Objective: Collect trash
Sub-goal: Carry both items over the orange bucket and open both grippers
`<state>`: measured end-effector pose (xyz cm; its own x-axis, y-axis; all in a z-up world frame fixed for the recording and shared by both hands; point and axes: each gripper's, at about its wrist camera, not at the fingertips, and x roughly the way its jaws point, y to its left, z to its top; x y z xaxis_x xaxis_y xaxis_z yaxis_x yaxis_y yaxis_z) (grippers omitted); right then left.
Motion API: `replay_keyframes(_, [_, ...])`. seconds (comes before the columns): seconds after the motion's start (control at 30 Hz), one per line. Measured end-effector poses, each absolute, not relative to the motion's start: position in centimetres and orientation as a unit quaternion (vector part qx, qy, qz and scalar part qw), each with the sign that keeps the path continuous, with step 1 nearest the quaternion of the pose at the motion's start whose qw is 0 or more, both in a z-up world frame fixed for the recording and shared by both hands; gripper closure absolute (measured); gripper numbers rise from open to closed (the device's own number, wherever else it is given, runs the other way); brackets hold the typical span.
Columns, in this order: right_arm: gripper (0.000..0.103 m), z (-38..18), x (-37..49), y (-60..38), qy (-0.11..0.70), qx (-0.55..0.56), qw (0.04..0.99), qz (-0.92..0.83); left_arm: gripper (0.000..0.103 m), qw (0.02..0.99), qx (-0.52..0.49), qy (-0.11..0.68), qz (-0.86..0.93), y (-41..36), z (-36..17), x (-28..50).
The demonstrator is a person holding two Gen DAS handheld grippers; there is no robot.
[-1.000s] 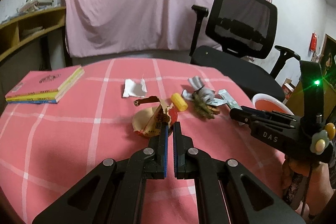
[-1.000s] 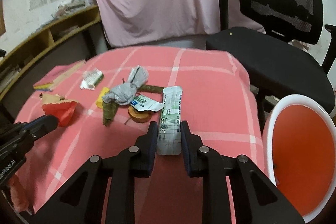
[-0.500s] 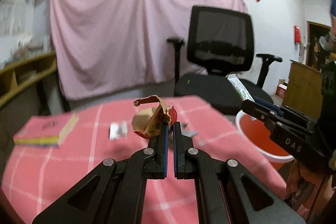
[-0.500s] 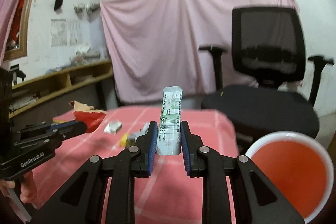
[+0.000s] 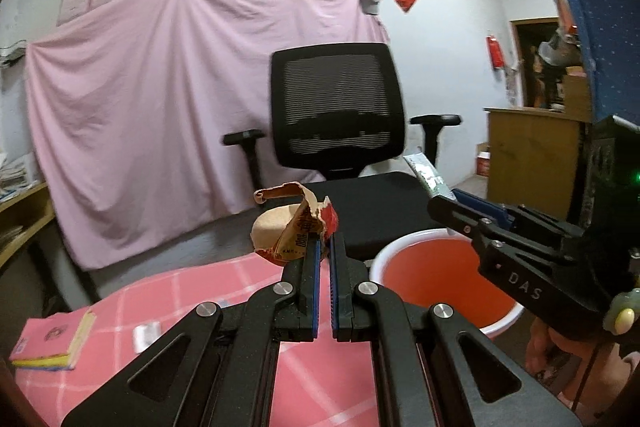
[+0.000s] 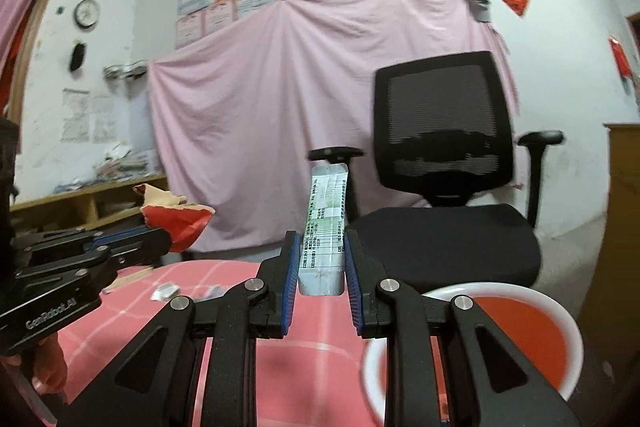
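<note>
Torn wrapper (image 5: pixel 298 227) pinched in left gripper (image 5: pixel 325 247); right gripper (image 6: pixel 322 247) clamps printed packet (image 6: pixel 326 223).

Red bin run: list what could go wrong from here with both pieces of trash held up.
1. The left hand-held gripper pinches only an edge of the torn brown-and-red wrapper; it could slip or tear free before reaching the red bin.
2. The white paper box stands tall in the right hand-held gripper, gripped low; it might tip out.
3. Both grippers are close together, so they may bump over the bin.
</note>
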<state>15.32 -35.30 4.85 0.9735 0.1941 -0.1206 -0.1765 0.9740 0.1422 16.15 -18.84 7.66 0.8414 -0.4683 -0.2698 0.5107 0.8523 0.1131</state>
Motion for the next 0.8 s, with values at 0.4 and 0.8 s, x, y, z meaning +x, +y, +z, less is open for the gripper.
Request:
replay_keyframes(0.4, [0.083, 3.5, 15.1, -42.1, 0.103, 0.124, 0.987, 0.015, 0.101, 0.926, 0.065, 0.184, -0.322, -26.1, 7.0, 19.2])
replay_keyframes(0.8, [0.083, 1.0, 17.0, -45.2, 0.182, 0.180, 0.967, -0.021, 0.101, 0.884, -0.008, 0.312, -0.347, -29.1, 5.5, 24.9])
